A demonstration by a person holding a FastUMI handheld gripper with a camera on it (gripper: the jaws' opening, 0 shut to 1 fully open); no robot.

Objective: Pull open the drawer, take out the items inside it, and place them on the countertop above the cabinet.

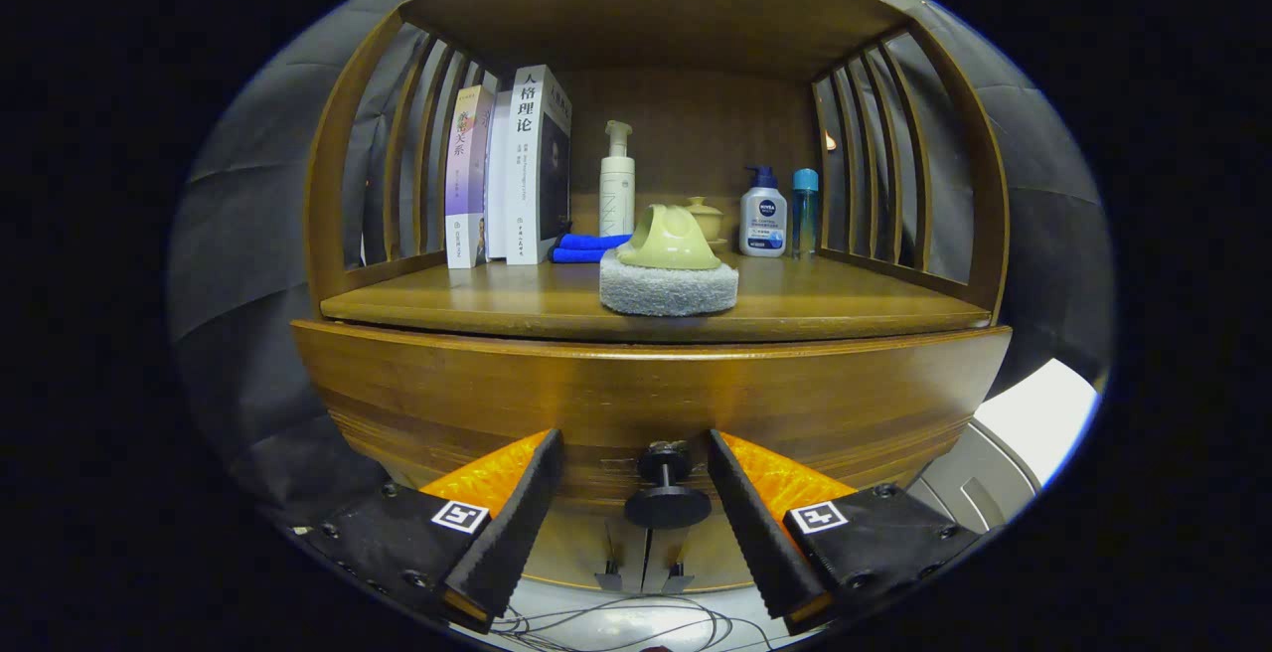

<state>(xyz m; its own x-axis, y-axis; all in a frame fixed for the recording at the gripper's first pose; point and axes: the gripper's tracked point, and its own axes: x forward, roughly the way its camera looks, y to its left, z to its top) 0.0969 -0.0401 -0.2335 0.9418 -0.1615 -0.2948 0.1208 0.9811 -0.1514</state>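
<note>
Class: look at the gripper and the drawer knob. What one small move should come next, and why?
Probably close the fingers on the knob. The gripper is open with the knob between its fingers, neither pad touching it, and the drawer looks shut, so a grip must come before any pull.

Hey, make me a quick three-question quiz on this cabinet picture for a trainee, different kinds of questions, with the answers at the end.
1. True or false: the gripper has its fingers open, one on each side of the drawer knob.
2. What sits on the countertop nearest the front edge? A. books B. scrubbing pad with a green handle C. blue cloth
3. Fill in: the drawer is ____ (open or closed).

Key: 1 true. 2 B, the scrubbing pad; books and blue cloth stand further back. 3 closed.
</note>
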